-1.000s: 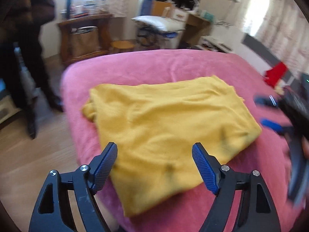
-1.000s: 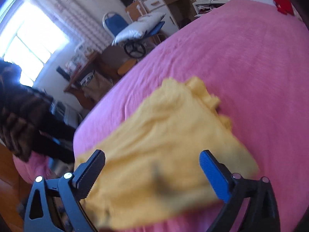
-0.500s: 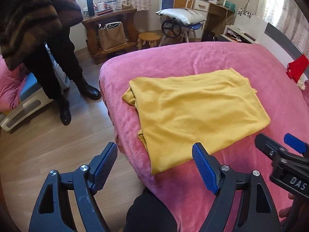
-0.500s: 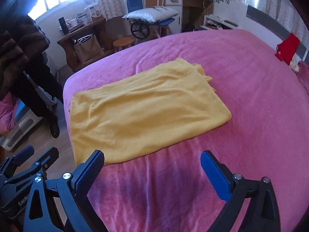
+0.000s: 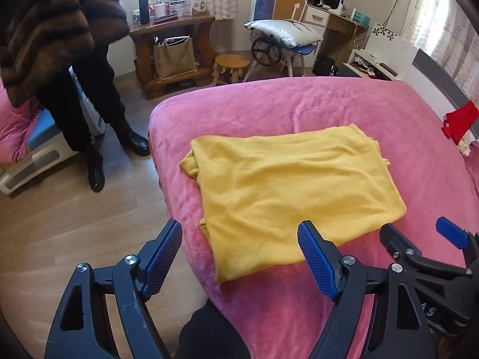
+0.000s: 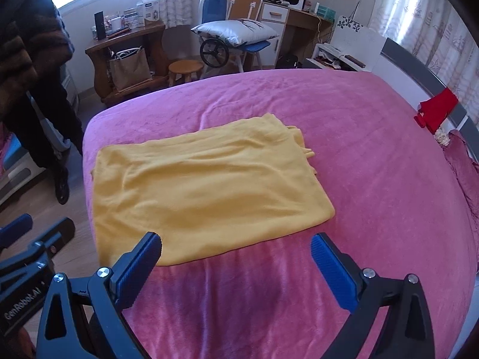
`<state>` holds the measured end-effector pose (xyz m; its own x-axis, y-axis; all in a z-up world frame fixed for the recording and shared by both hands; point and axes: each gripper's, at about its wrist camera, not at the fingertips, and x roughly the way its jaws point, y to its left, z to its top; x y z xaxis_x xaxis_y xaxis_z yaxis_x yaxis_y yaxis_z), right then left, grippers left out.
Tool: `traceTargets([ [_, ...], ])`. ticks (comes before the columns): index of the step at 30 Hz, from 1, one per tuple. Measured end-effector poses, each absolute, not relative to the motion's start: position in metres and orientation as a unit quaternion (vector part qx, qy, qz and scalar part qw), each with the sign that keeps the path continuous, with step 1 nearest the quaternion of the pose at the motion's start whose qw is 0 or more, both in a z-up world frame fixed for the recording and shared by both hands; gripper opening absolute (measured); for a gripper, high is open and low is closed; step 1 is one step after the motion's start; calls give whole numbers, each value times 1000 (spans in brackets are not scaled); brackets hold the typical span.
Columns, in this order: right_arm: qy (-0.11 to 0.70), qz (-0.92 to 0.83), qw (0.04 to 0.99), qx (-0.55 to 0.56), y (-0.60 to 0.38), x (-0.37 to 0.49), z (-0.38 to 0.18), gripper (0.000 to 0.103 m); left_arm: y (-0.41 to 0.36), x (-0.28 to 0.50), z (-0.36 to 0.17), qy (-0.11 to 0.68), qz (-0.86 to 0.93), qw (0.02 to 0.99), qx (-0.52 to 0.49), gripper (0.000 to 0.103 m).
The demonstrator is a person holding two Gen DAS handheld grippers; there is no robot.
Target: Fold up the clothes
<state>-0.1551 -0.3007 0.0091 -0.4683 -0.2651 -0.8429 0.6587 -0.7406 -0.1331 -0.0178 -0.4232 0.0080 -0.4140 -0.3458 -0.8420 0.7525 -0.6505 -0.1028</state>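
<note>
Brown fur coat on a bystander (image 5: 57, 27) at far left, standing on the wood floor (image 5: 74, 215) beside the bed; not part of the task.

Next, left gripper (image 5: 239, 257): jaws wide open, nothing between them, hanging above the bed's near-left corner. Its pads frame the near-left corner of the cloth.

Centre: yellow cloth (image 5: 287, 191), already folded to a rough rectangle, lies flat on the pink bed (image 5: 269, 104) toward its left half. Long axis runs left-right across both views, tilted a bit so the right end sits farther away. Loose layered edges show at the far-right corner; a small bunch pokes out at the far-left corner.

Right gripper (image 6: 236, 266): jaws also wide open and empty, above bare bedspread just short of the cloth's near edge, w/ the near-right corner ahead and slightly right. Each gripper is thus nearest its own near corner; prob. next fold means taking those corners or one short end.

Far right: red item (image 6: 437, 110) by the headboard, well apart from the cloth.

Vs a sec ago: both grippers were low and close over the cloth, right view blurred; now both have pulled back and up, whole cloth in view. Cloth itself looks unchanged.
</note>
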Motion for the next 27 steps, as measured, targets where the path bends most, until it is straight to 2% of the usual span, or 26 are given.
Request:
traceTargets([
  [12,236,-828,267,432,-290,-164,-2,102,-428,-29,-3,256,-788,346,440,81],
  [27,231,-814,300,440,-305,-155,-11,102,-442,-17,-4,263,-779,360,440,81],
])
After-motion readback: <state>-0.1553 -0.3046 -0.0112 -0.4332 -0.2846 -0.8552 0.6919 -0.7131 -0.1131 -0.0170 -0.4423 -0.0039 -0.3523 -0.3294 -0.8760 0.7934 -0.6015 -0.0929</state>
